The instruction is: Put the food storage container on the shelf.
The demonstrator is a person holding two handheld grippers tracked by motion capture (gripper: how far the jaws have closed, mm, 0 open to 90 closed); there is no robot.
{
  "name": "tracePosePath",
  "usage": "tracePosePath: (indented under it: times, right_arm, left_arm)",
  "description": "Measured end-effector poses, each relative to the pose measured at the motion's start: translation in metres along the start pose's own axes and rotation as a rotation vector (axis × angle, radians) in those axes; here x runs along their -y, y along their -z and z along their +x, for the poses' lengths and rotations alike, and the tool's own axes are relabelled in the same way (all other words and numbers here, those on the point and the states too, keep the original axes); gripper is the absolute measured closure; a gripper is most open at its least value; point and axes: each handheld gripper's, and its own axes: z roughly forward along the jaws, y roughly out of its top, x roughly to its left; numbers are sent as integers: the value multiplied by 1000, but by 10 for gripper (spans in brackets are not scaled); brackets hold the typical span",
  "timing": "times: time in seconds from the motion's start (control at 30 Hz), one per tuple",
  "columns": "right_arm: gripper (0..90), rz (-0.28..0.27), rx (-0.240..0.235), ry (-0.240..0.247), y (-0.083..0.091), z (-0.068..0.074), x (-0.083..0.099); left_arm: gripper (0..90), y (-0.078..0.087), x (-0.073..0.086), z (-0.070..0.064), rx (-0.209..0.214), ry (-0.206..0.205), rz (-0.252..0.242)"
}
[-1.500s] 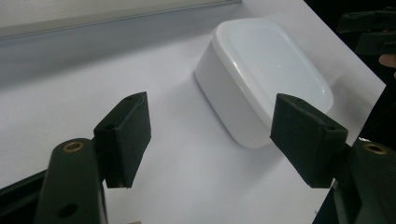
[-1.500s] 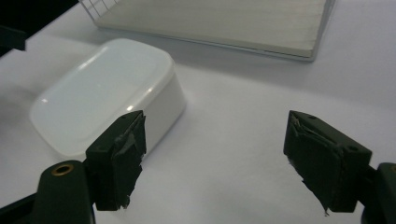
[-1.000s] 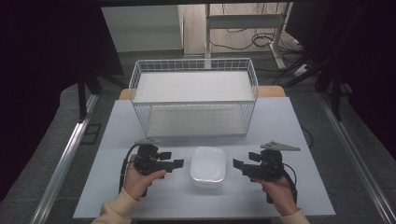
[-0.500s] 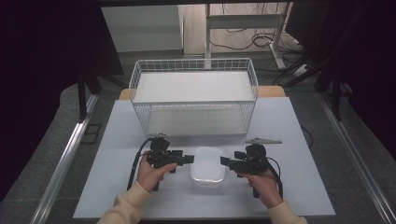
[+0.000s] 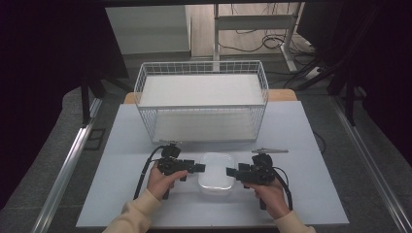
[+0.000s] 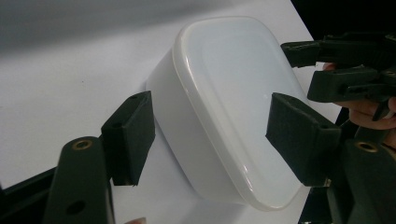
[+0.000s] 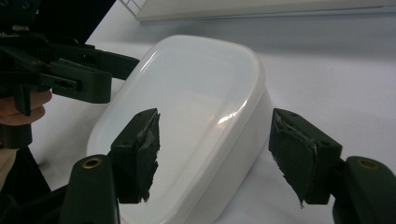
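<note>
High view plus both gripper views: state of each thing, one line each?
White container: lid on, flat on the table, ungripped.
Left gripper: open, at the container's left edge.
Right gripper: open, at its right edge.
Wire basket: upright, nothing inside.

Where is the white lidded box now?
In the high view, the white lidded box sits on the table between the left tool and right tool, before the wire basket.

High view overhead — gripper views close, sharing container (image 5: 216,173).

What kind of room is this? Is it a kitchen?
Probably a lab or workshop, not a kitchen: a plain work table holding a wire basket and a white lidded container, with cables on the floor behind.
</note>
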Motion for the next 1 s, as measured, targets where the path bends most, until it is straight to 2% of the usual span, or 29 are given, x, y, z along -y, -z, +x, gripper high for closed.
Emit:
tracePosePath:
  times: [0.1, 0.17, 0.37, 0.47, 0.5, 0.53, 0.57, 0.63, 0.73, 1.0]
  right_arm:
    - [352, 3, -4, -8, -1, 0, 1]
    - [360, 5, -11, -13, -2, 0, 1]
    - [391, 19, -26, -29, -5, 2, 4]
    - [439, 25, -25, -39, -7, 0, 6]
    - [475, 15, -31, -62, -7, -1, 6]
    - [475, 15, -31, -62, -7, -1, 6]
    - [536, 2, -30, -80, -4, -2, 7]
    - [562, -4, -27, -84, -3, -2, 7]
    - [624, -17, -48, -137, 1, -4, 8]
    - [708, -49, -72, -161, 9, -4, 10]
  left_arm:
    - [341, -2, 1, 1, 10, 8, 5]
    - [365, -4, 2, 2, 34, 41, 0]
    - [425, -8, 5, 6, 65, 54, 22]
    - [470, -10, 5, 6, 88, 63, 31]
    - [496, -10, 6, 6, 98, 70, 29]
    - [500, -10, 6, 6, 98, 70, 29]
    - [512, -9, 6, 5, 92, 67, 26]
    - [535, -7, 7, 4, 87, 69, 13]
    - [628, -3, 8, 1, 73, 65, -6]
    - [707, 7, 11, -7, 62, 48, -47]
